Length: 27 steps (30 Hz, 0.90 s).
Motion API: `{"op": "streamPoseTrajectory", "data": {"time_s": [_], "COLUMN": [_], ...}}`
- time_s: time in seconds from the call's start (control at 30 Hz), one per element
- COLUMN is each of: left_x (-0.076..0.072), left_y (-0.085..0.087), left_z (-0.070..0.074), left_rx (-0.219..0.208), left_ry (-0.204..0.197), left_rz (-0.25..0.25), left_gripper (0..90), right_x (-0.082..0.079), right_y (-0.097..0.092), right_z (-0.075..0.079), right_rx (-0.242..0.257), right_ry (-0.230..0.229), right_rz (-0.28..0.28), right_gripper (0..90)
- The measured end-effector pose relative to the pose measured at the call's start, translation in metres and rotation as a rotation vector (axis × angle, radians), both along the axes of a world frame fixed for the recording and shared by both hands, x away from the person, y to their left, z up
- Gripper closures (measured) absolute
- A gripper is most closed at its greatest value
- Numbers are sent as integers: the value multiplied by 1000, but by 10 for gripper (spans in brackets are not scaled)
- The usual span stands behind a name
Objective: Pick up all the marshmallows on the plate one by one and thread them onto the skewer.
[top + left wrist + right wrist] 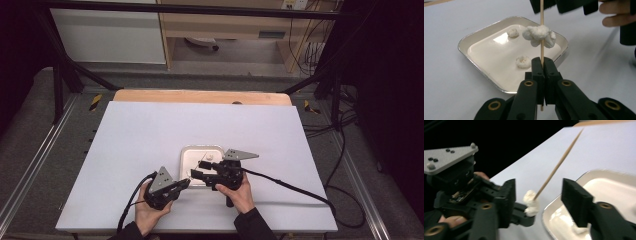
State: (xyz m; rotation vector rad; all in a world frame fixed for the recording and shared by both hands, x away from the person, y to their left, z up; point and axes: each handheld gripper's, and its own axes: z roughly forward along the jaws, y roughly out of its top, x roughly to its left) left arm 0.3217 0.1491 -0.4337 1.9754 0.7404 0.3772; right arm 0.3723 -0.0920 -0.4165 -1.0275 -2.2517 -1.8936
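I am part-way through threading white puffs onto a skewer, and my judgement is that one puff is on and more wait in the tray.

Largest first: the table (pixel 150 140) is a plain white sheet filling the middle of the high view. At its lower centre sits the tray (pixel 186 156), a shallow rounded square with a silvery rim. In the left gripper view two loose puffs lie in it: one puff (pixel 512 32) near the far rim at upper centre, another (pixel 523 61) close to my fingers at the middle of the frame.

My left gripper (pixel 543 65) is clenched on the skewer (pixel 542 15), which stands upright at the centre of that view, just over the tray's near corner. My right gripper (pixel 537 197) is released, its fingers (pixel 576 200) standing apart on either side of the stick with nothing pressed between them.

The threaded puff (pixel 539 35) is lumpy, soft-looking and cottony, sitting low on the skewer, a little above my left fingers.

Next, I think, the right fingers must reach into the tray, pinch a loose puff gently enough not to crush it, and line it up with the skewer's tip.
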Motion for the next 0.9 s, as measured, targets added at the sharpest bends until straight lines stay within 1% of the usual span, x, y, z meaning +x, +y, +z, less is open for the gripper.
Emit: {"op": "streamPoseTrajectory", "data": {"time_s": [0.13,0.27,0.37,0.4,0.47,0.6,0.63,0.7,0.8,0.9], "left_x": [1,1,0,0,-1,-2,-3,-4,-5,-4], "left_y": [4,9,15,18,24,36,39,43,49,52], "left_z": [1,2,4,4,5,5,5,5,4,3], "left_rx": [1,16,32,36,39,55,62,70,62,57], "left_ry": [12,22,26,29,38,46,45,47,57,66], "left_rz": [-4,-6,-8,-9,-6,11,13,16,19,20], "left_gripper": [886,886,885,885,884,884,884,884,884,883], "right_x": [6,10,12,13,14,17,18,20,24,28], "right_y": [-8,-17,-22,-23,-24,-24,-23,-20,-11,0], "right_z": [9,17,21,22,23,21,20,18,13,8], "right_rx": [-66,-144,-213,-235,-262,-299,-322,-361,-414,-445], "right_ry": [-35,-65,-77,-75,-82,-72,-74,-70,-63,-48], "right_rz": [-44,-66,-71,-70,-66,-62,-61,-58,-42,-23], "right_gripper": [255,147,98,95,94,93,92,87,88,138]}}
